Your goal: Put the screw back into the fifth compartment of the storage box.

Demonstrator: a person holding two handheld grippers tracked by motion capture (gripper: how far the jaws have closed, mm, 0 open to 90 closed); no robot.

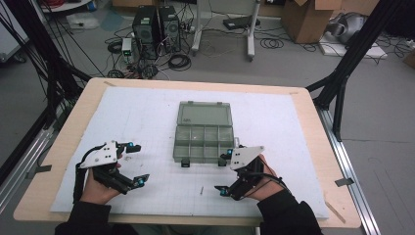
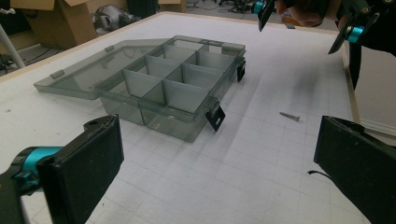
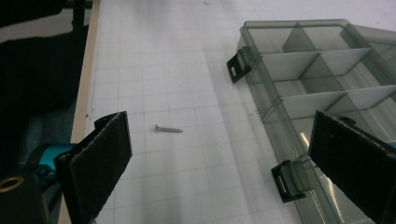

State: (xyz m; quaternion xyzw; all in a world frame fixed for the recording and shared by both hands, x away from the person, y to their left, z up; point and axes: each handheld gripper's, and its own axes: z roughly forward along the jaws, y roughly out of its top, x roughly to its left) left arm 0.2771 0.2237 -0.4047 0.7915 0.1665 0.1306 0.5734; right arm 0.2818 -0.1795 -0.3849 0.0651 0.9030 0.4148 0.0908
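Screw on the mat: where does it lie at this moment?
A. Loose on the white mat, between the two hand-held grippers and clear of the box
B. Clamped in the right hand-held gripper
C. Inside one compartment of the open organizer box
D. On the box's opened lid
A: the screw lies bare on the white mat, apart from the organizer box, while the left hand-held gripper and the right hand-held gripper both stand open and empty.

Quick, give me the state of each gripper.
Left gripper: open, holding nothing.
Right gripper: open, holding nothing; the screw lies loose on the mat.
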